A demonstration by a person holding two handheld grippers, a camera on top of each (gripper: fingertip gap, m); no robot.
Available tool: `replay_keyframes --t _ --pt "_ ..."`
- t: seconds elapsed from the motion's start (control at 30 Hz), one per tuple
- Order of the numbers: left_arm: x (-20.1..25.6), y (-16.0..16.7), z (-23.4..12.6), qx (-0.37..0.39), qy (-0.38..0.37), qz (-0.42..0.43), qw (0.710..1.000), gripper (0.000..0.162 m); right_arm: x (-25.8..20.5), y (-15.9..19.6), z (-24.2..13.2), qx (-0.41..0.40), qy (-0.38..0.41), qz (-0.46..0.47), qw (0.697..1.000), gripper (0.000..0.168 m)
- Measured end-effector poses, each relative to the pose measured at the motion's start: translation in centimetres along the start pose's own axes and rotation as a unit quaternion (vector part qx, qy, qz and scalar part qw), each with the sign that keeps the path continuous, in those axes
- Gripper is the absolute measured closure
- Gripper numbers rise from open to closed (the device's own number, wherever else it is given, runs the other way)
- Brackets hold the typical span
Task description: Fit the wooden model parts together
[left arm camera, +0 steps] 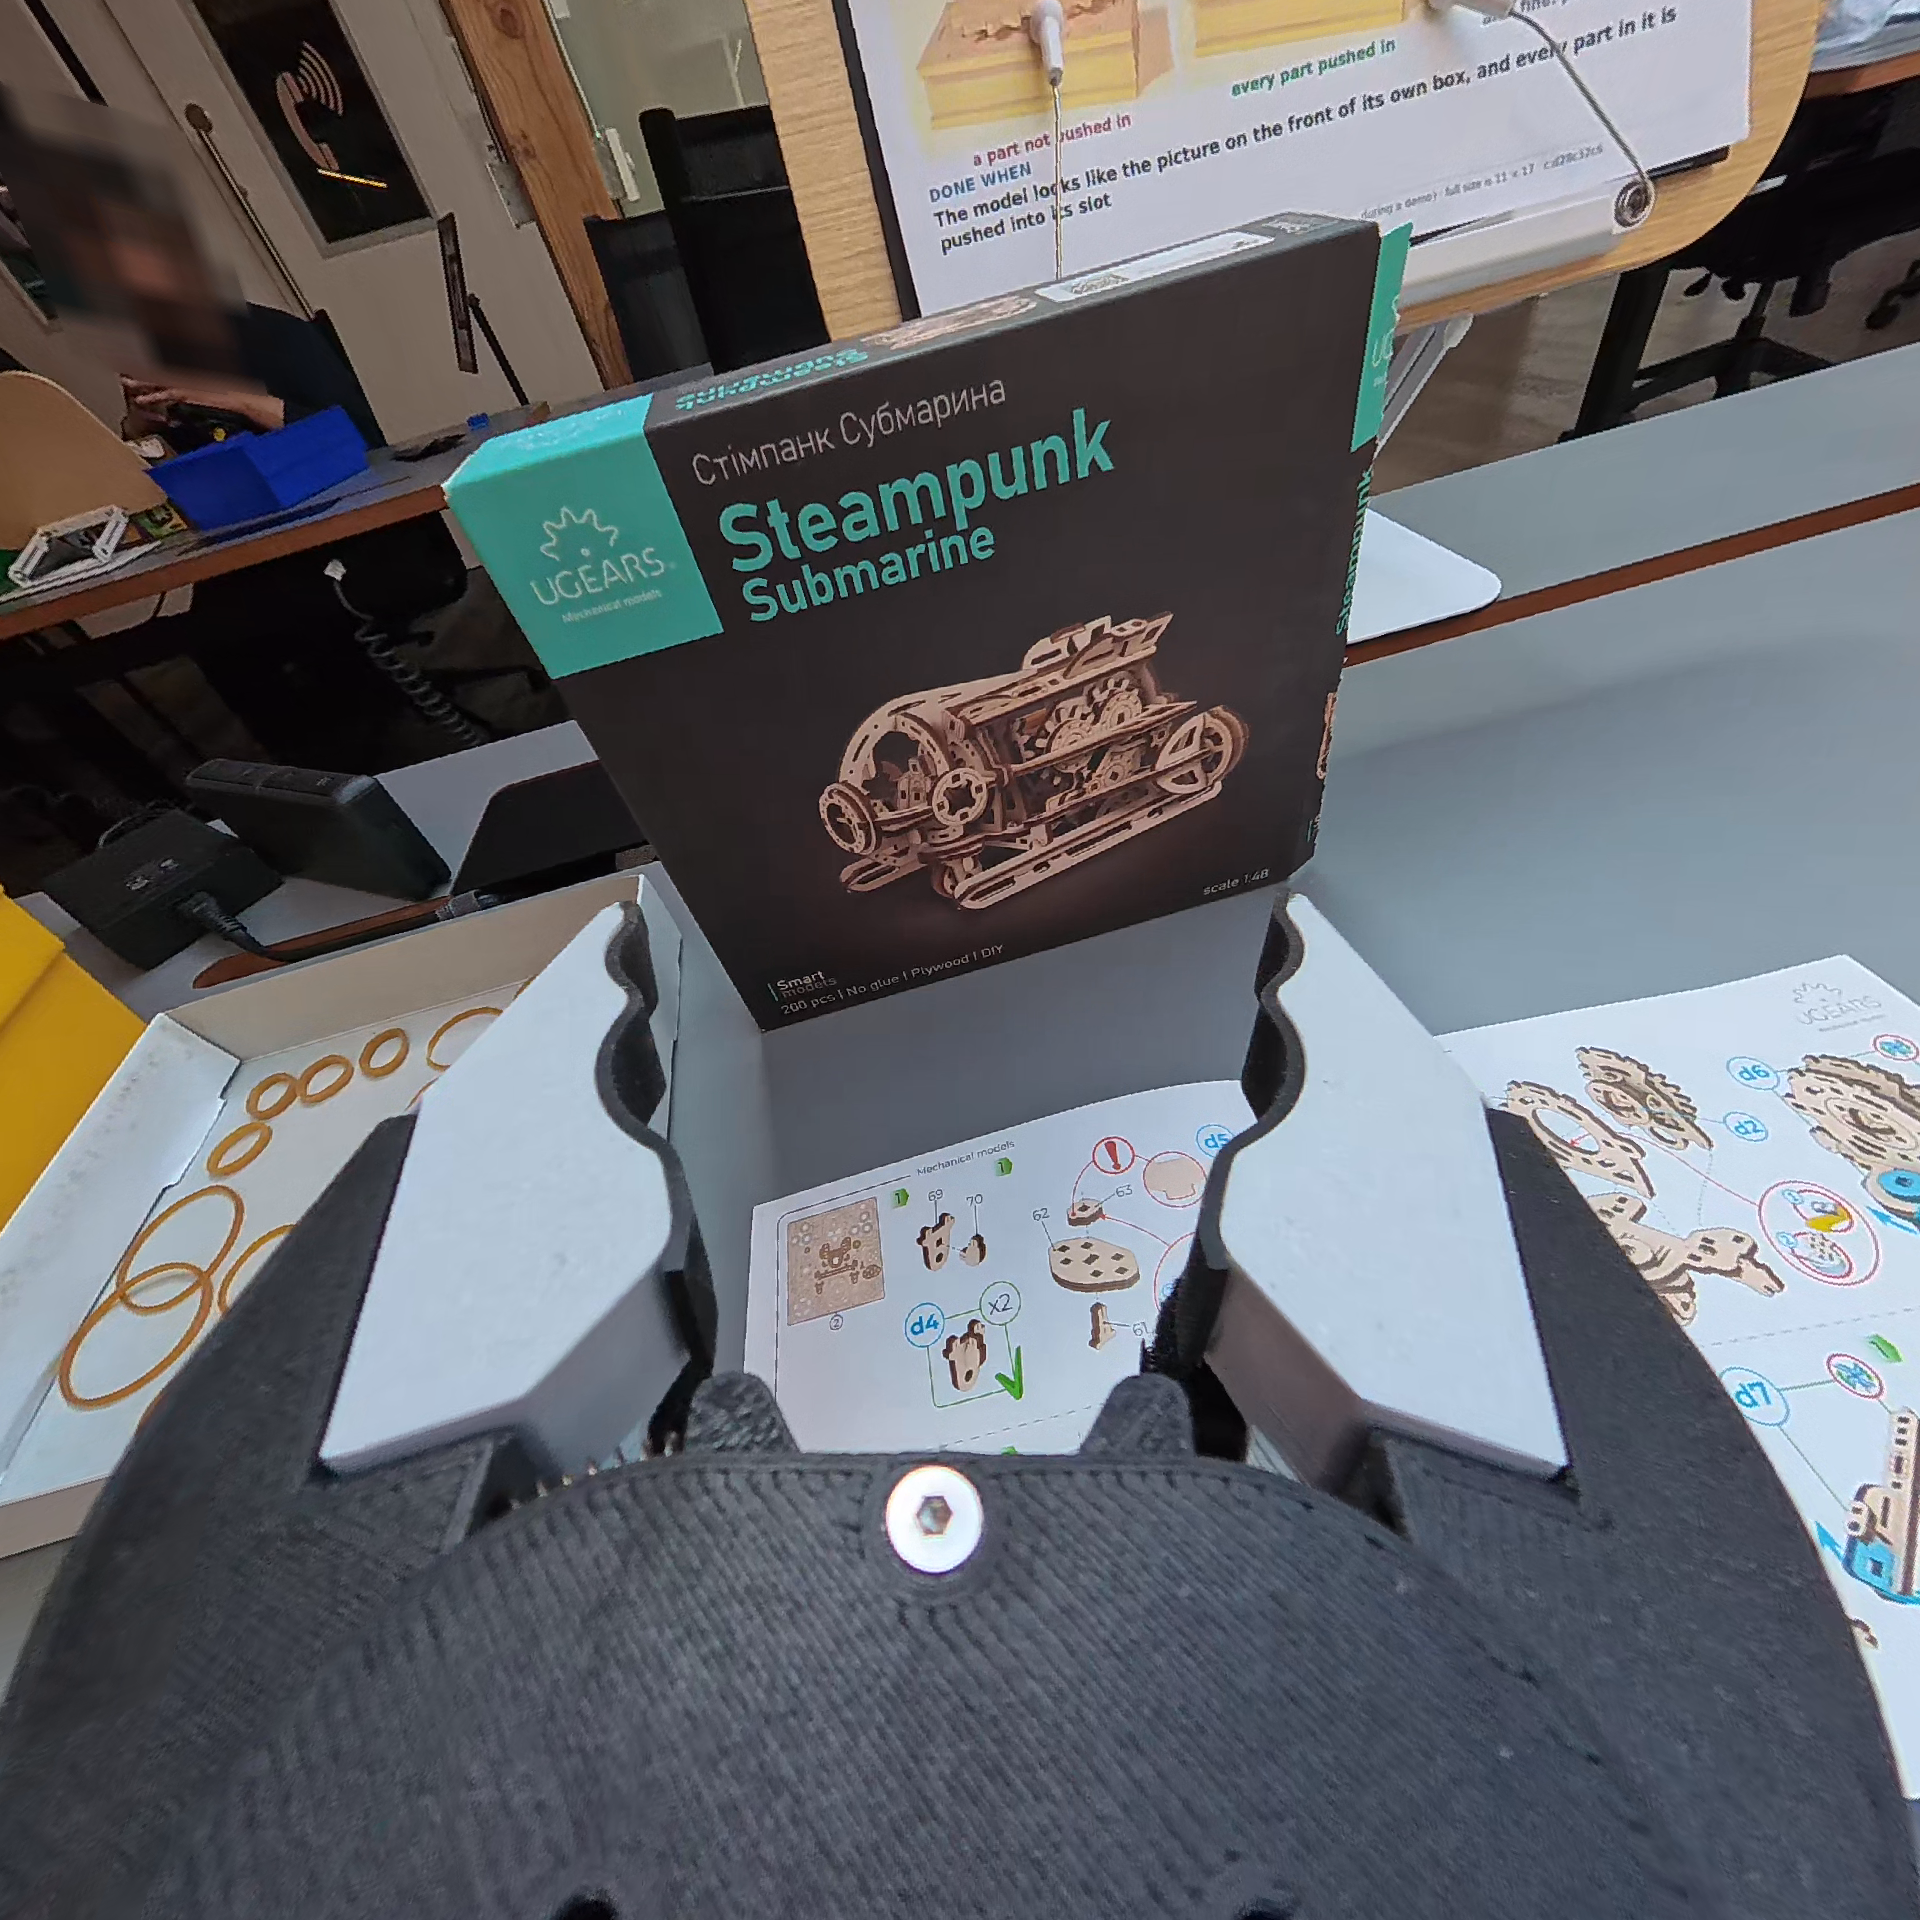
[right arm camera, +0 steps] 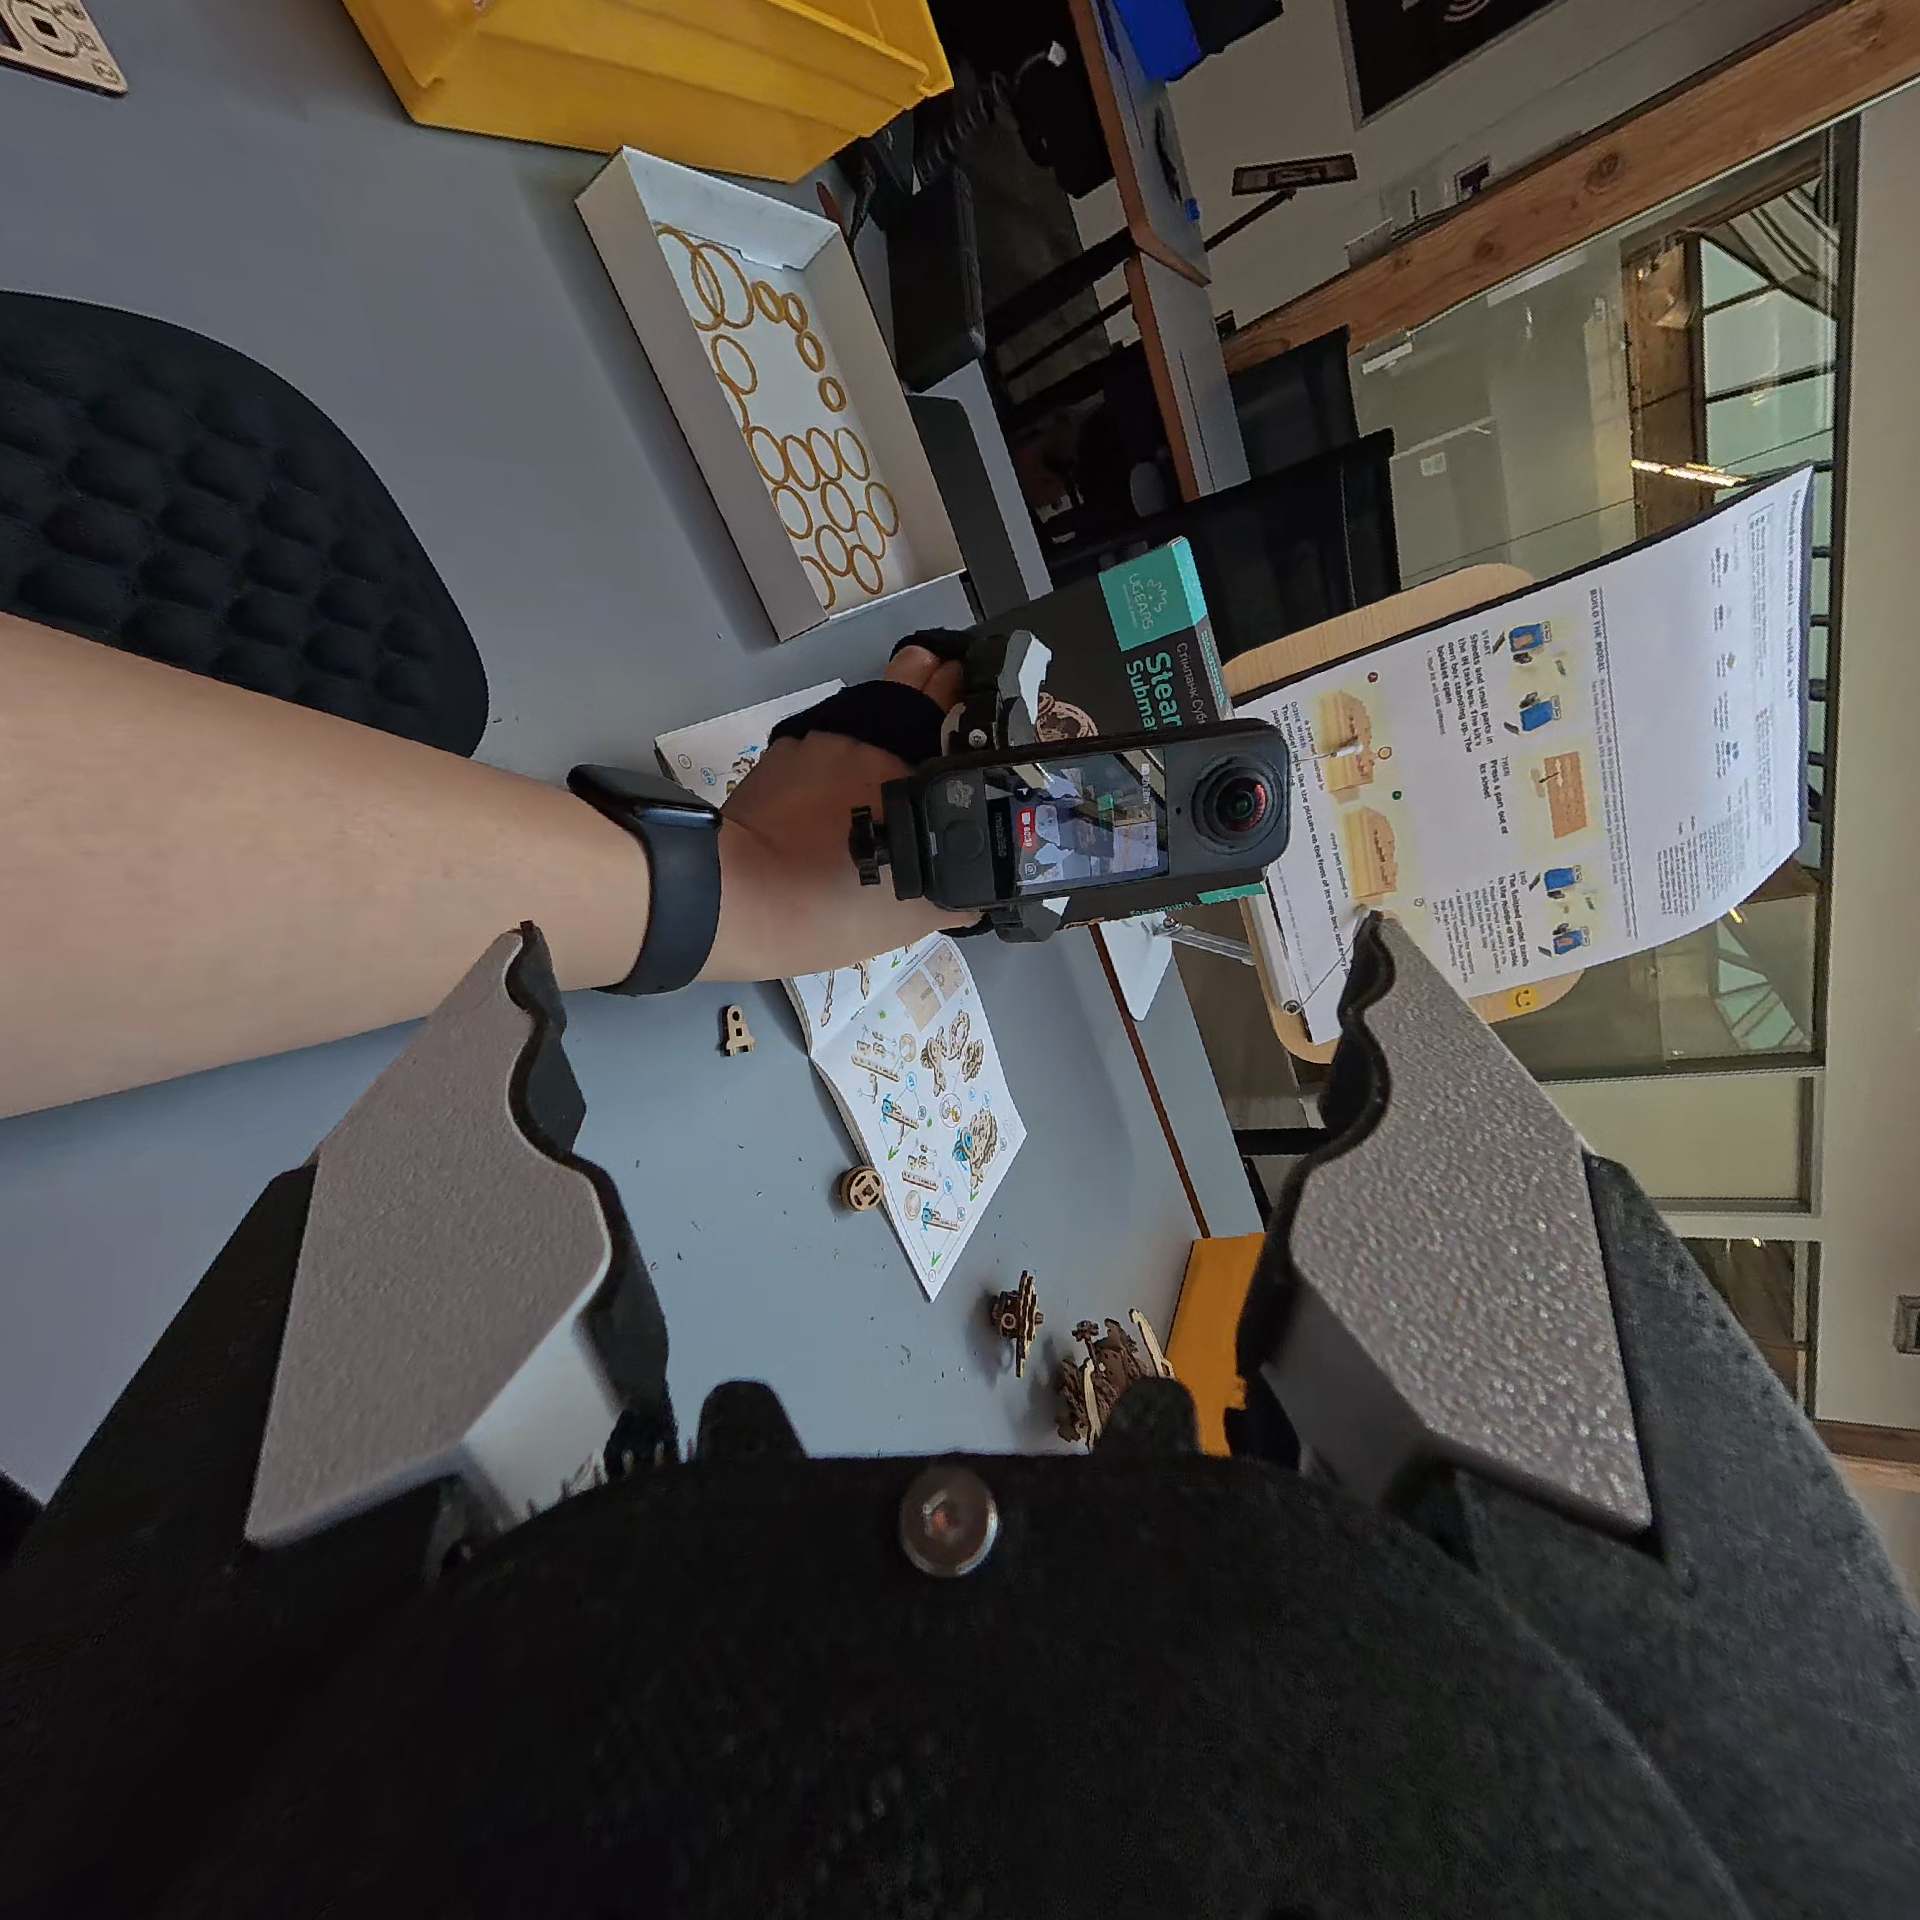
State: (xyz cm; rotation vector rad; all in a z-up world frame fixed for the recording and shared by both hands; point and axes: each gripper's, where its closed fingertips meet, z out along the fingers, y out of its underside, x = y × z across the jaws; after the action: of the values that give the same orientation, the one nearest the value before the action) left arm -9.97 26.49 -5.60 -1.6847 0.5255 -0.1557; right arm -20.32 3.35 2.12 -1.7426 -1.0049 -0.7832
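Reaching out over the grey tabletop [right arm camera: 312,312], a bare arm with a black watch [right arm camera: 665,878] holds the left gripper [left arm camera: 961,1060] level, low above the open booklet [left arm camera: 977,1278]. Its two fingers are wide apart and hold nothing. They point at the dark box [left arm camera: 935,644], which stands upright just behind the booklet.

The right gripper [right arm camera: 956,1049] is turned on its side and hangs above the tabletop. Its fingers are wide apart too, with nothing between them.

The wooden parts lie loose on the tabletop, not joined. I count four: one small flat piece [right arm camera: 736,1031] near the wrist, one little wheel [right arm camera: 861,1188] beside the booklet, and two bigger built-up bits [right arm camera: 1018,1317] [right arm camera: 1096,1371] close to the right gripper. Neither gripper touches them.

One white tray [right arm camera: 727,197] sits to the left of the box with many rubber rings [right arm camera: 821,468] in it, too many to count well. One yellow bin [right arm camera: 644,73] is just past the tray.
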Motion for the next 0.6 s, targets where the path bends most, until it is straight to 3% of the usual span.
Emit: replay_keyframes --t 0.6 --pt "-0.14 0.16 0.08 -0.006 0.011 -0.026 1.000 0.047 0.08 -0.39 -0.23 0.008 -0.006 0.005 1.000 0.026"
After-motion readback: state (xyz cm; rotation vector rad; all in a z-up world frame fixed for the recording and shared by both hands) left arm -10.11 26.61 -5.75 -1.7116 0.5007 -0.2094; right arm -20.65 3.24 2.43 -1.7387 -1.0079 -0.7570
